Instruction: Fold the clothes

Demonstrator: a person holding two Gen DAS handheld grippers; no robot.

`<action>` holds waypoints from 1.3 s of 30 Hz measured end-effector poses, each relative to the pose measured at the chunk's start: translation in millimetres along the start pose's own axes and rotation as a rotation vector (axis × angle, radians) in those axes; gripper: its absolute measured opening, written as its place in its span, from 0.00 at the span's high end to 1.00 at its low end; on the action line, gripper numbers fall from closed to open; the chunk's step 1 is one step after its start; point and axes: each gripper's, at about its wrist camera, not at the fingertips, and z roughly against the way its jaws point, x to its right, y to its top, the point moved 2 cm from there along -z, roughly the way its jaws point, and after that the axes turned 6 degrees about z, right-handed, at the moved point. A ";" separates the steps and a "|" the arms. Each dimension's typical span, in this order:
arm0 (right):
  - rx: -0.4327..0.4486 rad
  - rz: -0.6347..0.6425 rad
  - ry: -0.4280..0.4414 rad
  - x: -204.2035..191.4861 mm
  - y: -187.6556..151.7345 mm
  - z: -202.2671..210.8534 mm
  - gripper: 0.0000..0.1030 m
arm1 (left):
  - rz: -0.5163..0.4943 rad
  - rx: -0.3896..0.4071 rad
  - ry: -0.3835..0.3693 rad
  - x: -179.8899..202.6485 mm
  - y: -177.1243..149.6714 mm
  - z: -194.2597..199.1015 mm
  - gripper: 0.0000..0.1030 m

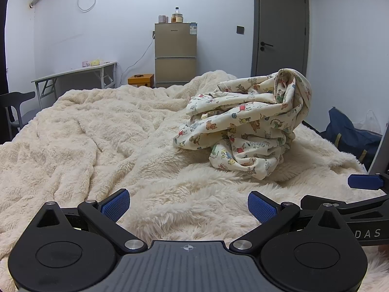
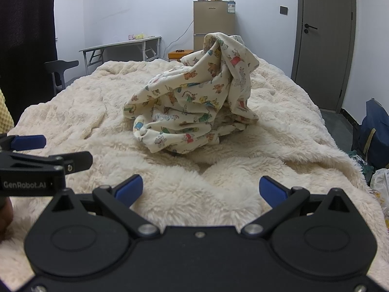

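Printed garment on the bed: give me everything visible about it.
The printed garment is cream cloth, thin and soft-looking, covered in small coloured cartoon animal figures. It is unfolded, crumpled into a tall heap with one peak standing up at the back and loose edges spilling forward. It rests on the fluffy cream blanket, towards the bed's right side in the left wrist view. Nothing else touches it: both tongs, left and right, are open and short of it.

Shaggy, matt fleece blanket [image 2: 80, 112]; at its twelve o'clock a thin, smooth printed cotton garment [image 2: 194, 97]; matt black plastic grippers with ribbed blue pads [image 1: 261, 206]
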 end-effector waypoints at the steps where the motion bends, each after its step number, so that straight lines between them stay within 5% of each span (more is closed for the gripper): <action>1: 0.000 0.000 0.000 -0.1 0.0 -0.1 0.00 | 0.000 0.000 0.000 -0.2 -0.1 0.3 0.00; 39: 0.001 0.006 0.005 -1.8 0.2 -0.3 0.00 | 0.000 0.012 0.008 -1.2 0.2 2.2 0.00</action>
